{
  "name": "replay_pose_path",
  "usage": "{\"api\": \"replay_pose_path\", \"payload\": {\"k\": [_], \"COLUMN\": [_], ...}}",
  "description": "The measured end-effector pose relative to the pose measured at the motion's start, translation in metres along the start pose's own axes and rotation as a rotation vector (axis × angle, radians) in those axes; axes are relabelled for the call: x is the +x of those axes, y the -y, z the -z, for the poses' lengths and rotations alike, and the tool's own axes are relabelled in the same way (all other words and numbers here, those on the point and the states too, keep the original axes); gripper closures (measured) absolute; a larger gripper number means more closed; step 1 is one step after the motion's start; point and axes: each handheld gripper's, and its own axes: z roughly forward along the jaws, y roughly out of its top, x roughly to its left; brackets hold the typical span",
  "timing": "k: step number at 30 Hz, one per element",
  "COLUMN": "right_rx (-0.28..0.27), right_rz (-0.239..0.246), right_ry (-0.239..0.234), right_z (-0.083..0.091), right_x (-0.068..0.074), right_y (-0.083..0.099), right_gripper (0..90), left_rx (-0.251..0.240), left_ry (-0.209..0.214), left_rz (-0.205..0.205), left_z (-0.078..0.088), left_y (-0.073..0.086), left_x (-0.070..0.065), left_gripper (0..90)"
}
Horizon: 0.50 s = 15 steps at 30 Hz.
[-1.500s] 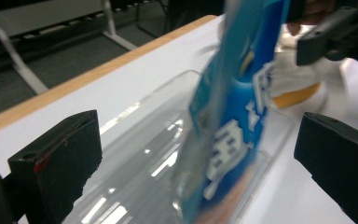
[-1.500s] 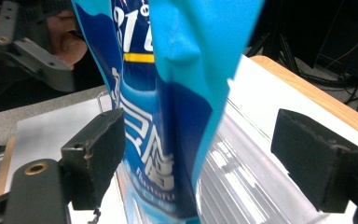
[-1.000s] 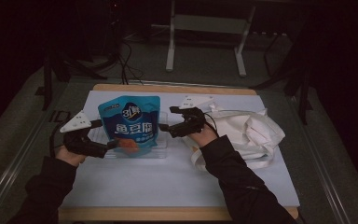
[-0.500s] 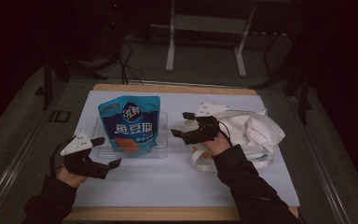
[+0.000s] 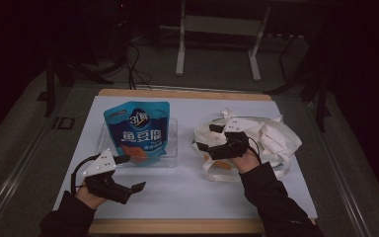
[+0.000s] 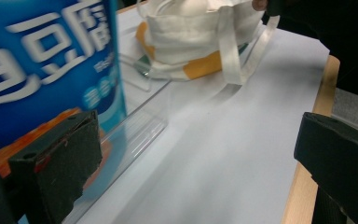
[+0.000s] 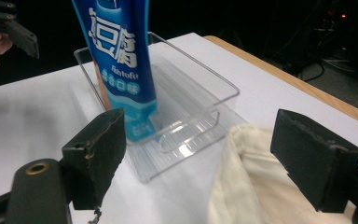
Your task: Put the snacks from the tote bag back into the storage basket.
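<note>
surface: white sheet over a wooden table (image 5: 187,226), dark room behind with cables and a stand on the floor.
blue pouch (image 5: 138,131): stands upright inside the clear bin (image 5: 173,148), leaning toward its far side; nothing grips it.
clear bin: sits left of centre on the sheet, its near wall just beside the left gripper's jaws in the left gripper view.
cloth bag (image 5: 271,143): lies crumpled at the right, straps spread over the sheet, an orange patch showing near its mouth.
left gripper (image 5: 128,173): low at the near left corner of the bin, jaws spread wide, holding nothing.
right gripper (image 5: 208,138): hovers over the near-left edge of the cloth bag, jaws wide apart, empty, pointing toward the bin.
step in hand: judged, the pouch is already set in the bin and both hands are free; the bag looks like the next concern.
next move: likely to close on a bag edge or strap, which calls for a low approach since the cloth is limp and flat.
</note>
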Motion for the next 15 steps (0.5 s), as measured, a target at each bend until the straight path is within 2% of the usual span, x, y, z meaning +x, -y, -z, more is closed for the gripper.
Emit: {"api": "replay_pose_path", "payload": {"k": [4, 5, 8, 15], "right_rx": [-0.007, -0.006, -0.024, -0.034], "right_rz": [-0.010, -0.012, -0.021, -0.034], "right_ry": [0.008, 0.009, 0.024, 0.061], "right_z": [0.007, 0.009, 0.020, 0.035], "right_x": [-0.003, -0.003, -0.005, -0.004], "right_y": [0.005, 0.007, 0.013, 0.020], "right_gripper": [18.0, 18.0, 18.0, 18.0], "left_rx": [0.002, 0.009, 0.011, 0.015], "left_ry": [0.029, 0.047, 0.069, 0.096], "left_rz": [-0.015, -0.036, -0.047, -0.066], "left_z": [-0.010, -0.018, -0.025, -0.036], "left_y": [-0.002, -0.005, -0.008, -0.015], "left_x": [-0.004, -0.007, -0.011, -0.015], "left_gripper": [1.1, 1.1, 1.1, 1.1]}}
